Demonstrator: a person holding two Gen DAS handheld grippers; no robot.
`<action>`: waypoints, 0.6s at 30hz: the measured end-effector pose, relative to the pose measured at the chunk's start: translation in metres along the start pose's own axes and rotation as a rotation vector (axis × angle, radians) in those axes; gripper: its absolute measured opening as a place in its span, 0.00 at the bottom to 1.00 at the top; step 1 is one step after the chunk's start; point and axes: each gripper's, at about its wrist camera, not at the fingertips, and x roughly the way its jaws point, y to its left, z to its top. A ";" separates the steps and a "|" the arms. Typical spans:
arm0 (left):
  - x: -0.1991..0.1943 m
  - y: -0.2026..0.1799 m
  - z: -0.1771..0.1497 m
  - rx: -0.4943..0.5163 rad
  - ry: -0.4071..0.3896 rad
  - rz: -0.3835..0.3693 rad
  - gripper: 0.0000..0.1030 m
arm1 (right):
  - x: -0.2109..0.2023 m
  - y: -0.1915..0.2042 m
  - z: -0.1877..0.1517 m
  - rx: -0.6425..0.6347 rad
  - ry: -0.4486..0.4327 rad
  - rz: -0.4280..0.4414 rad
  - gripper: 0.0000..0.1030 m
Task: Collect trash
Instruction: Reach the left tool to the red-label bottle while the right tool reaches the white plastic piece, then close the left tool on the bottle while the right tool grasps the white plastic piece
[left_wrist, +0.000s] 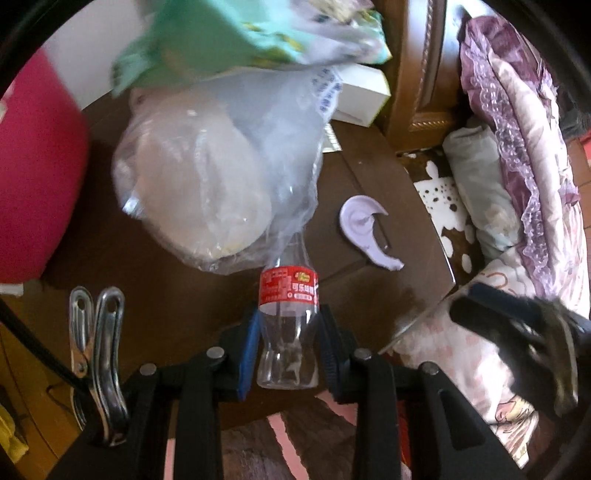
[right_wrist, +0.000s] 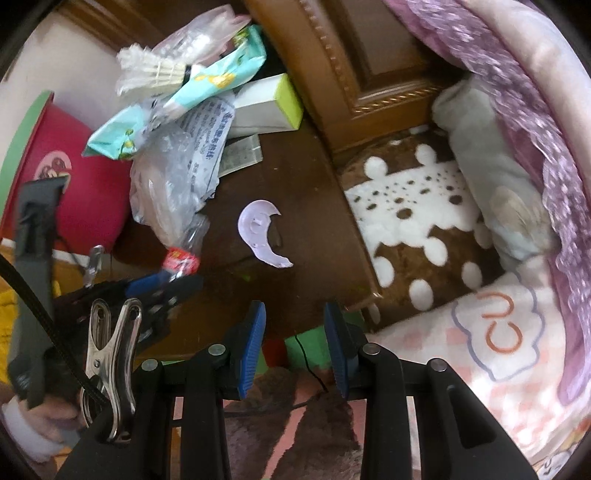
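Left wrist view shows the left gripper squeezing a clear plastic bottle between its 2 blue pads. The bottle has a red label and its top pokes into a see-through plastic bag lying on the dark brown table. The right gripper has its jaws apart with nothing between them, and it hangs over the near edge of the table.

The bottle is smooth, thin and slippery, with a narrow waist. It could slide out of the pads, or get squashed if they press too hard. Its top is tucked under the crinkly bag, so lifting it may drag the bag along and tip the pile on the far left side. In that pile are a mint green wrapper, a white box with a lime end, and a feathery shuttlecock.

To the right of the bottle lies a pale purple plastic piece, flat and curved like a moon. It is thin and lies flat on the table, so I think it will be hard to pinch. A red bucket with a green rim stands at the left, likely for the trash. Soft blankets fill the right side.
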 end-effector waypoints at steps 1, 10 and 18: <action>-0.004 0.004 -0.003 -0.010 -0.003 -0.007 0.30 | 0.004 0.003 0.002 -0.013 0.003 -0.006 0.36; -0.026 0.030 -0.022 -0.054 -0.014 -0.070 0.30 | 0.040 0.036 0.026 -0.111 0.037 -0.049 0.38; -0.043 0.050 -0.034 -0.078 -0.019 -0.125 0.31 | 0.067 0.058 0.039 -0.149 0.051 -0.117 0.38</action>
